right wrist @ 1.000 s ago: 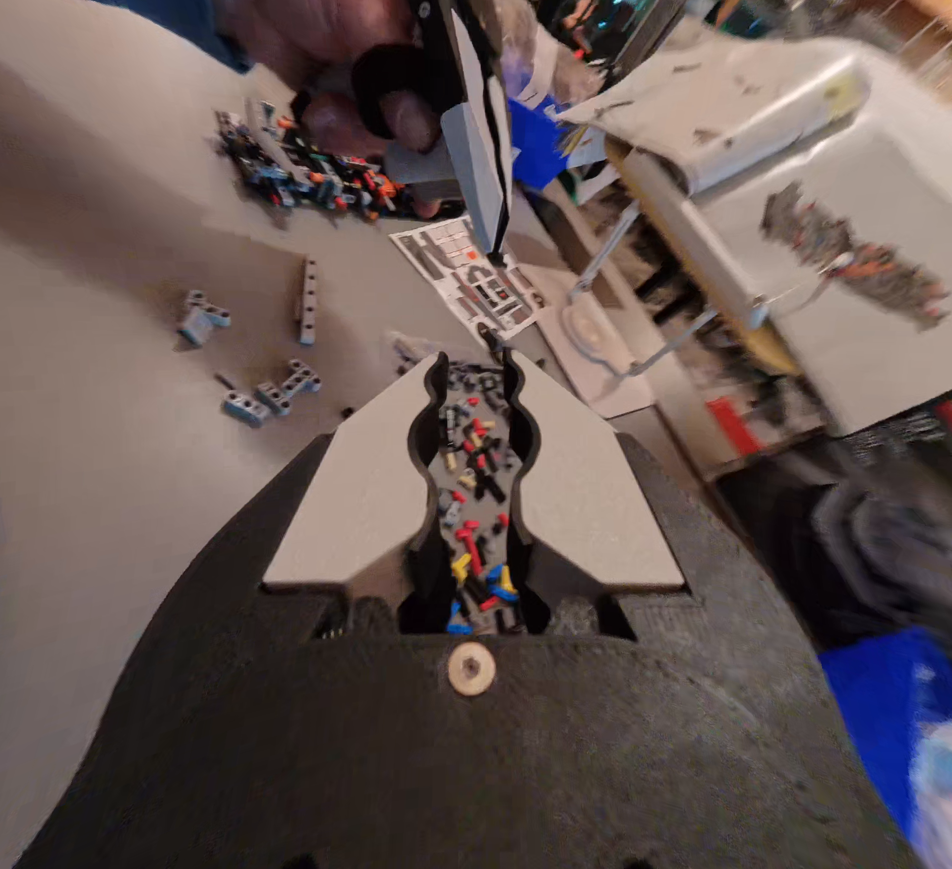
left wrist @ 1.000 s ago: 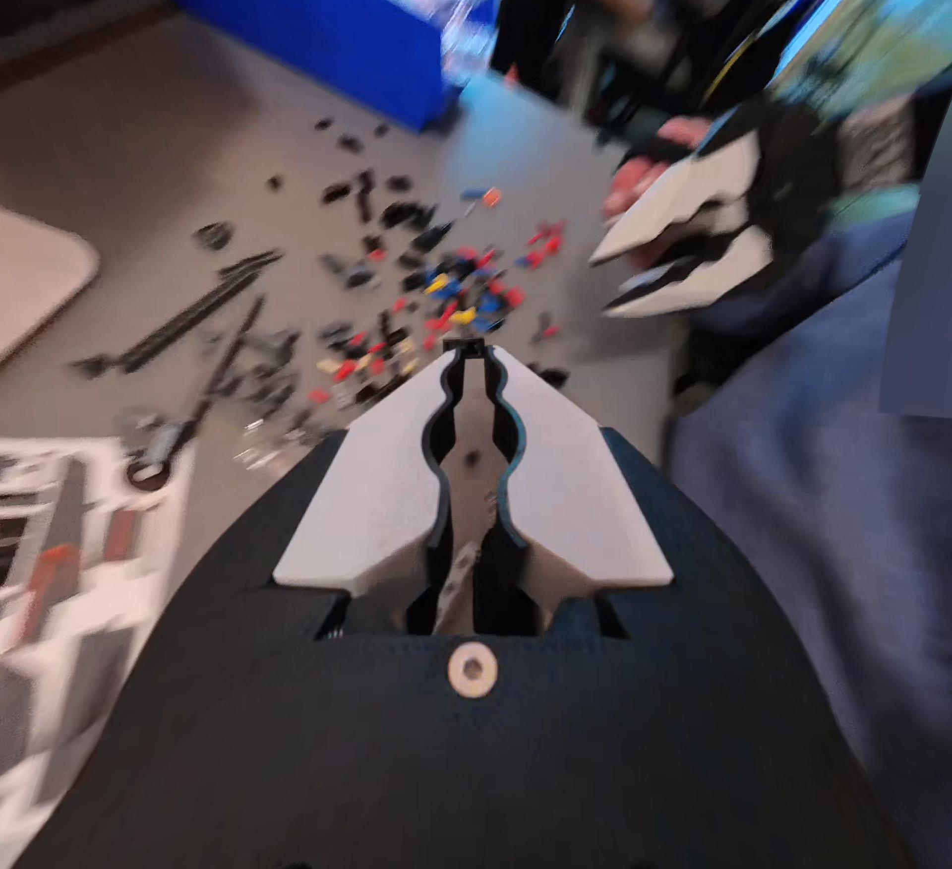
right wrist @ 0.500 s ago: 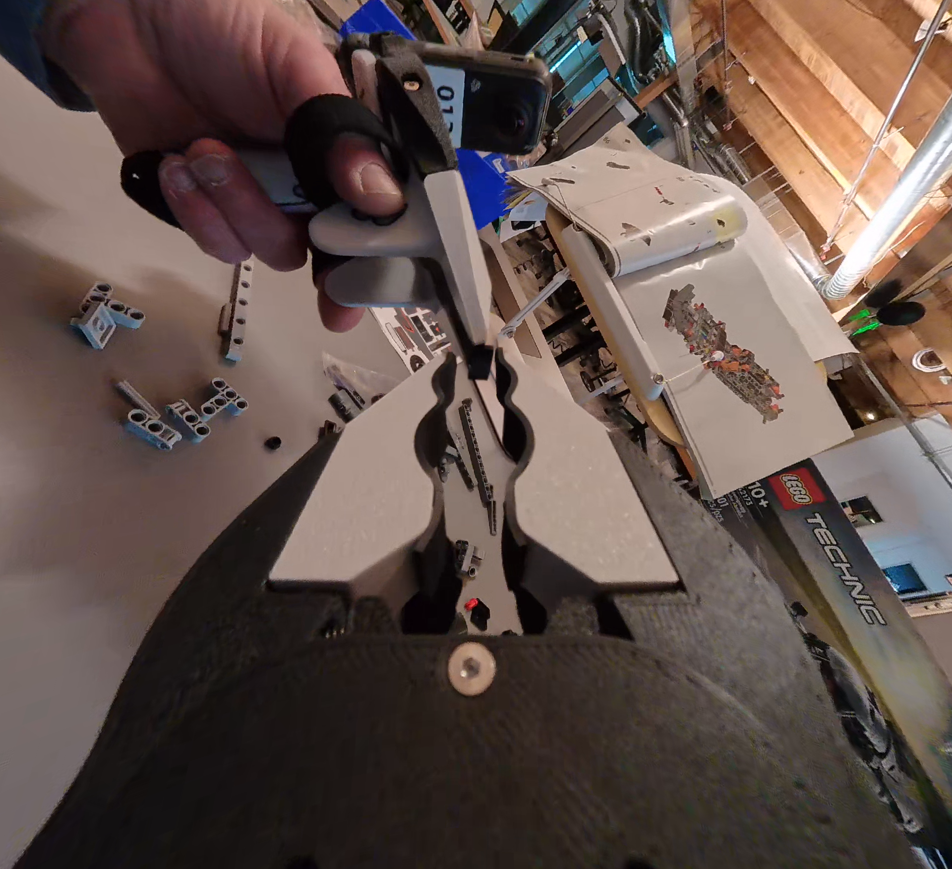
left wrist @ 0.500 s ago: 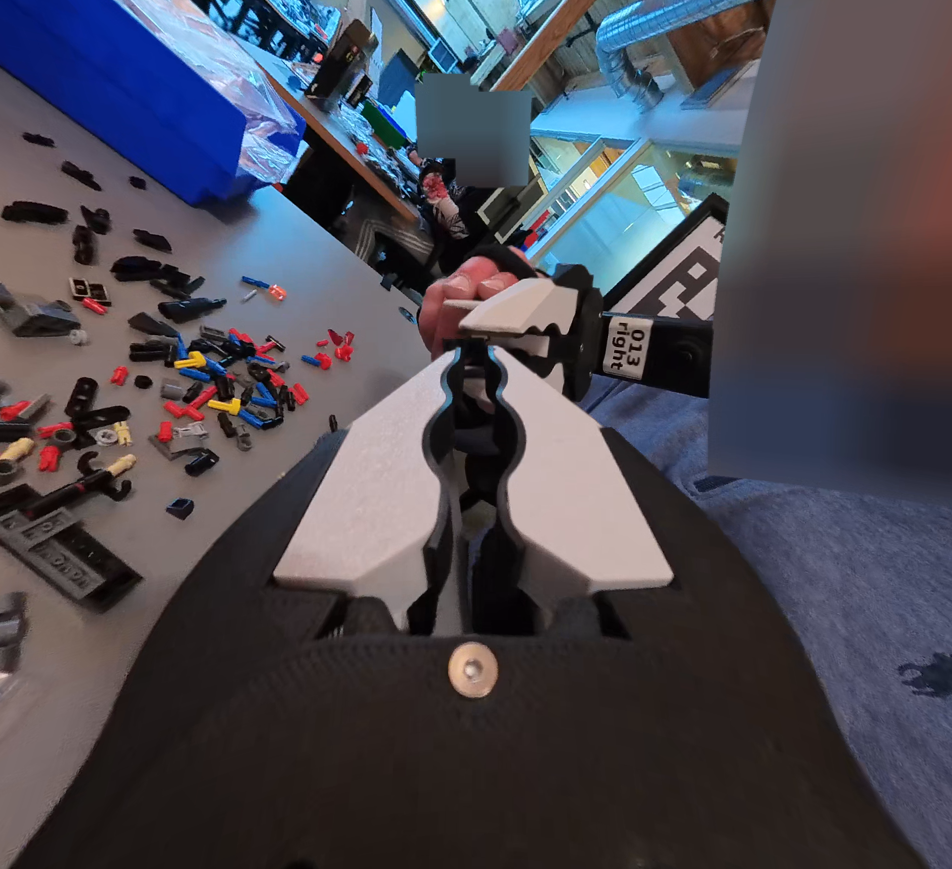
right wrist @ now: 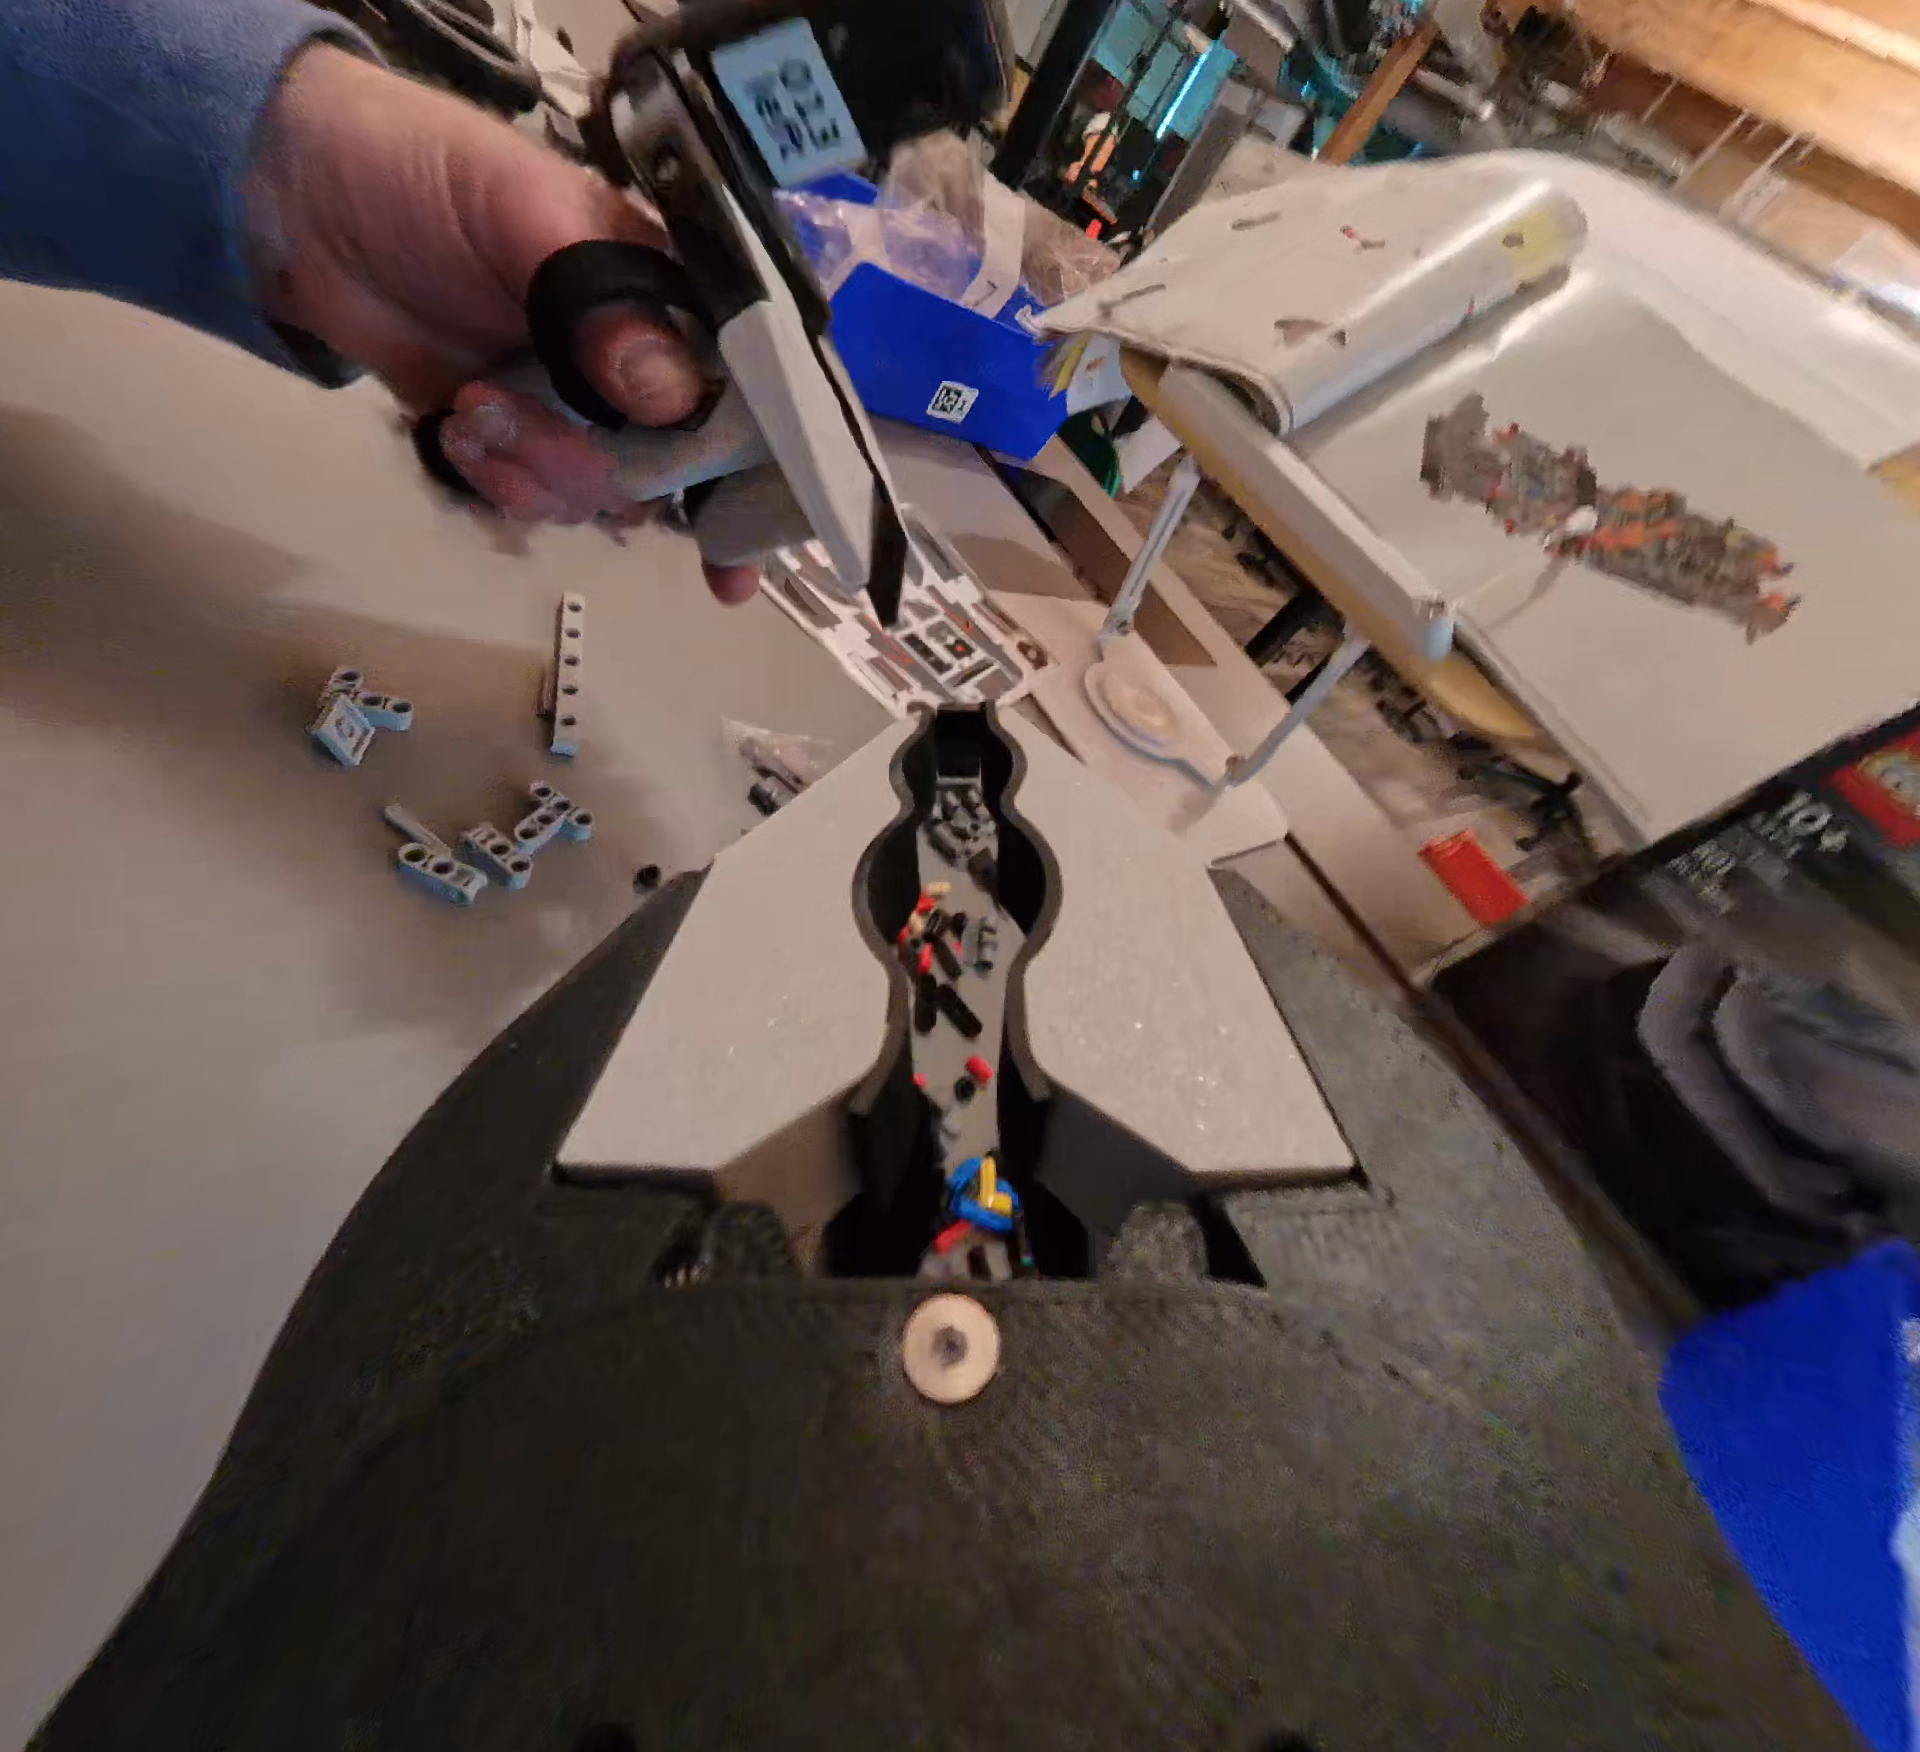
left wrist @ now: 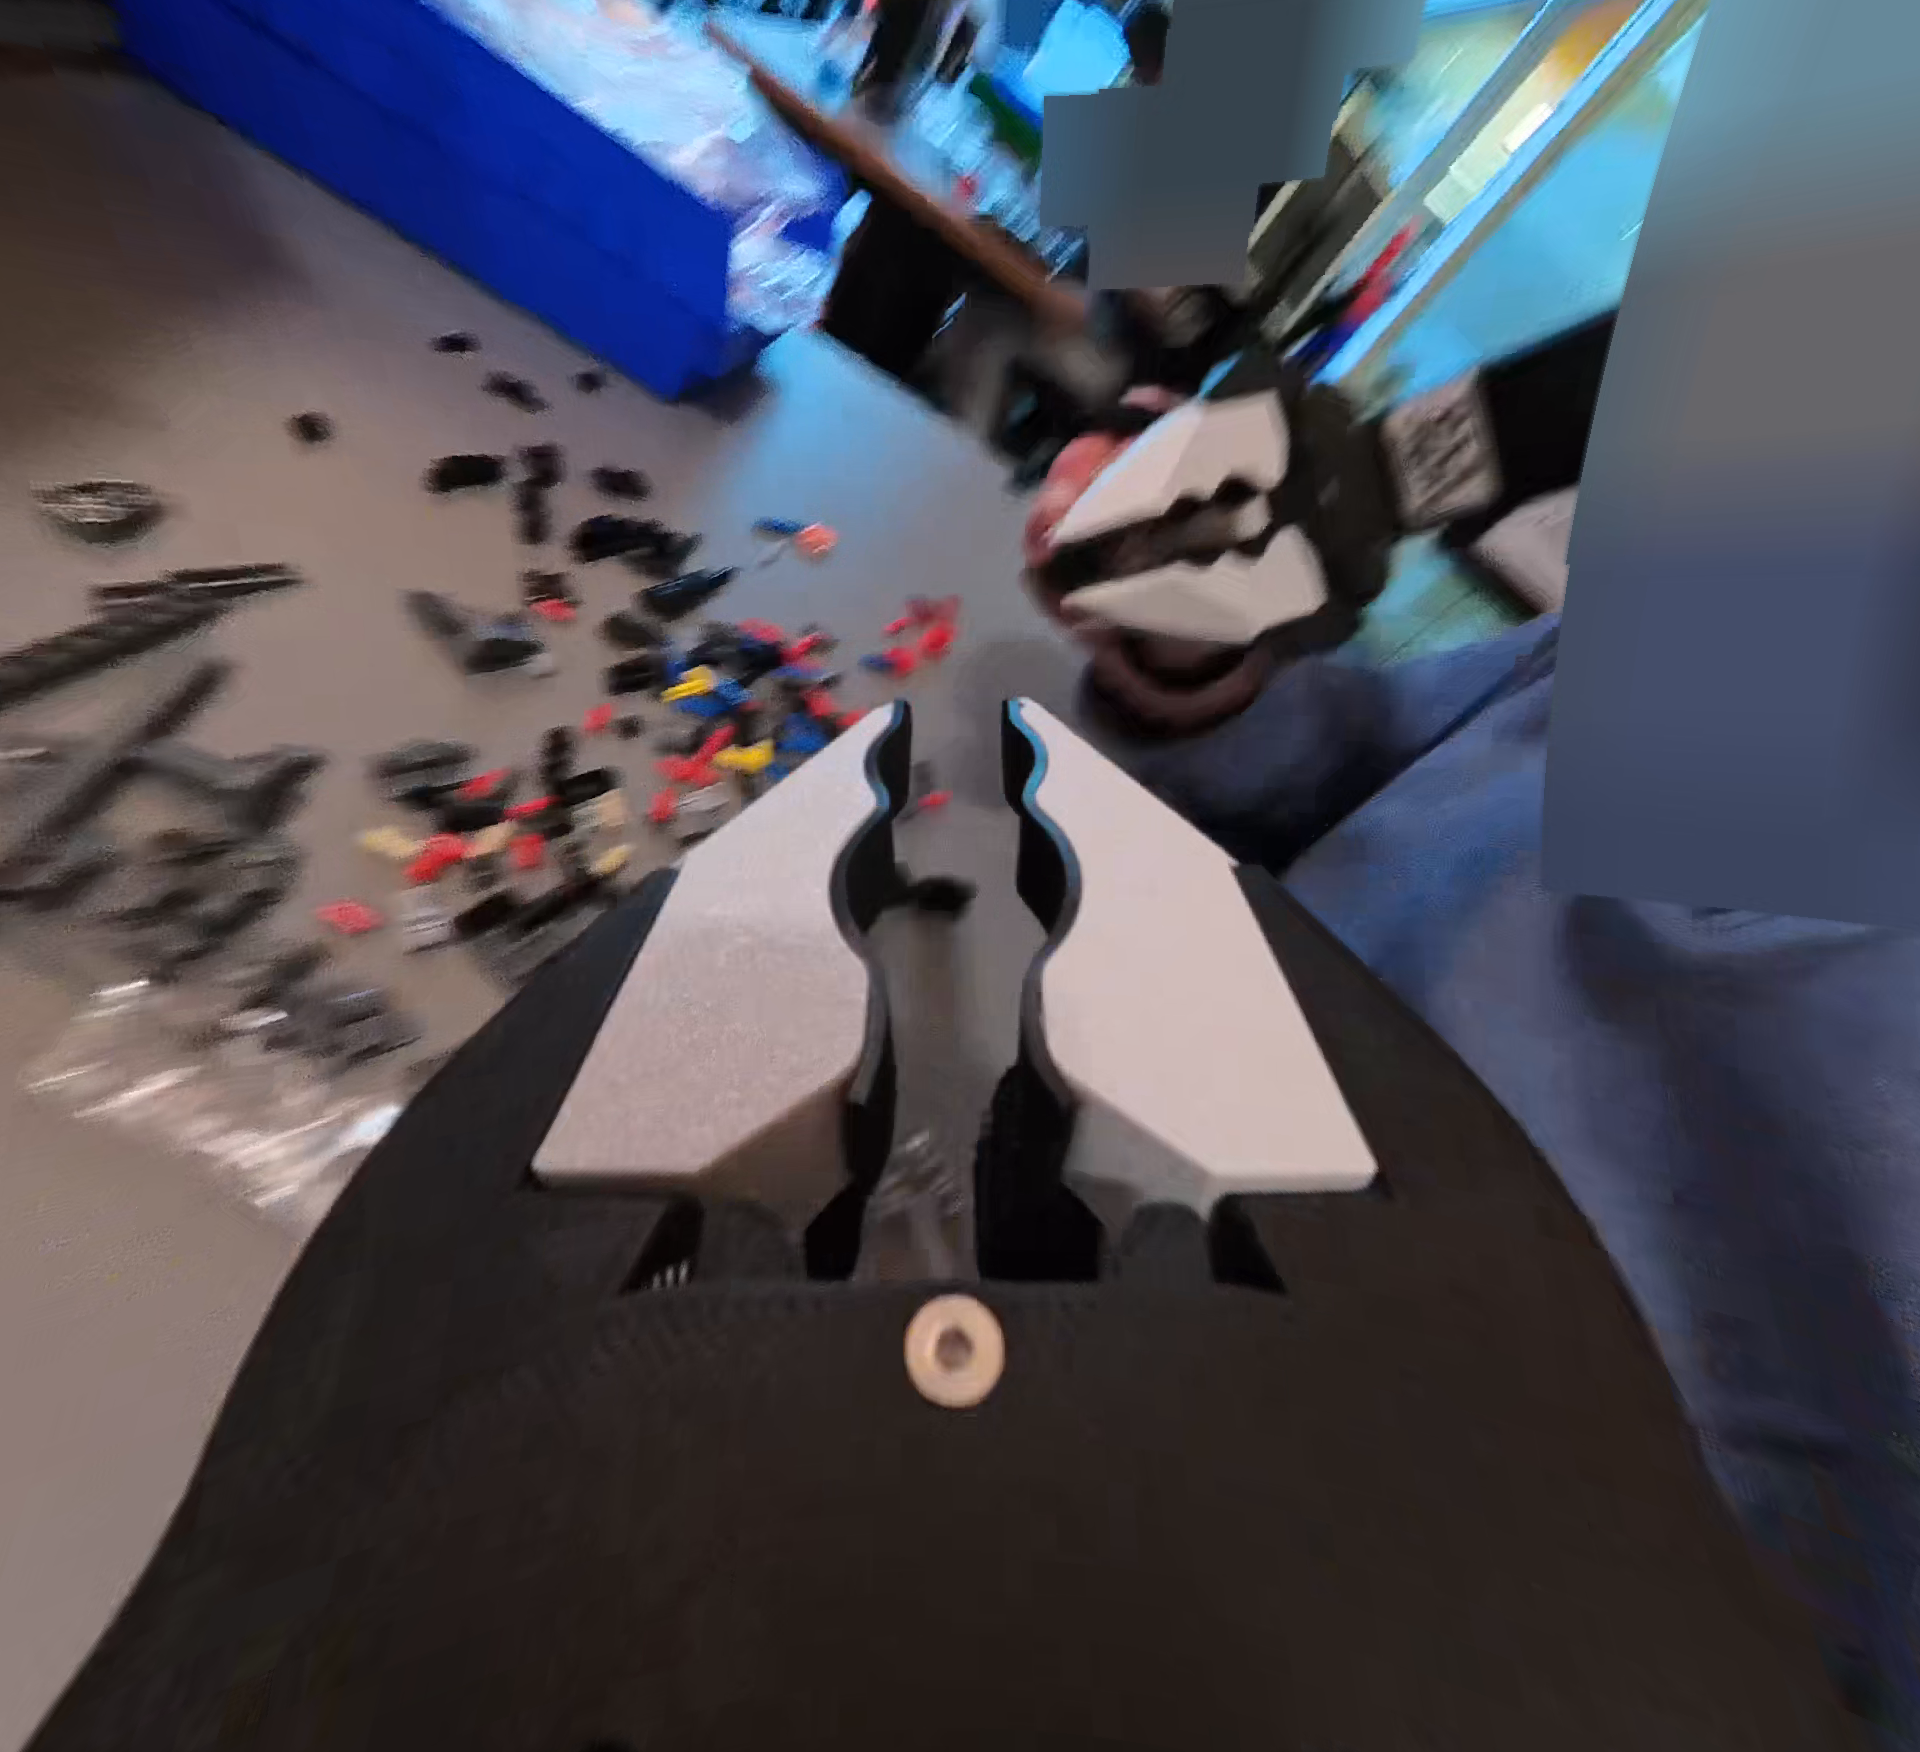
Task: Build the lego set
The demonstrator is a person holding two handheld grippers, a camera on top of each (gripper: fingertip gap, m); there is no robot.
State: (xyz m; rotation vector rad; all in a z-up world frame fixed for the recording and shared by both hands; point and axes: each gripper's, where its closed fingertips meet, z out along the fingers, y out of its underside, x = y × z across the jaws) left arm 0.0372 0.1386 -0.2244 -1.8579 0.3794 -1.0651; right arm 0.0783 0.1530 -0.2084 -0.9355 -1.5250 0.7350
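Note:
My right gripper (right wrist: 956,728) is shut on a small black lego piece (right wrist: 956,752) pinched at its tips, above the grey table (right wrist: 208,975). My left gripper (left wrist: 957,715) is open and empty, with a clear gap between its fingers, over the table's near edge. It also shows in the right wrist view (right wrist: 883,596), held by a hand up and to the left of my right gripper. The right gripper shows blurred in the left wrist view (left wrist: 1051,559), up and to the right. A pile of small coloured lego pieces (left wrist: 727,715) lies ahead to the left.
Grey lego beams (right wrist: 566,674) and grey connectors (right wrist: 488,845) lie on the table. A sheet of printed pictures (right wrist: 935,648) lies behind them. An open instruction booklet (right wrist: 1558,455) stands on a holder, the set's box (right wrist: 1818,829) beside it. A blue bin (left wrist: 416,102) stands behind, long black parts (left wrist: 156,622) to the left. Spacing between my two grippers at the tips: around 5 cm.
The left gripper, shut on the black piece, brought it to the right gripper's tips. Now the right gripper holds it, and the left has opened and drawn away.

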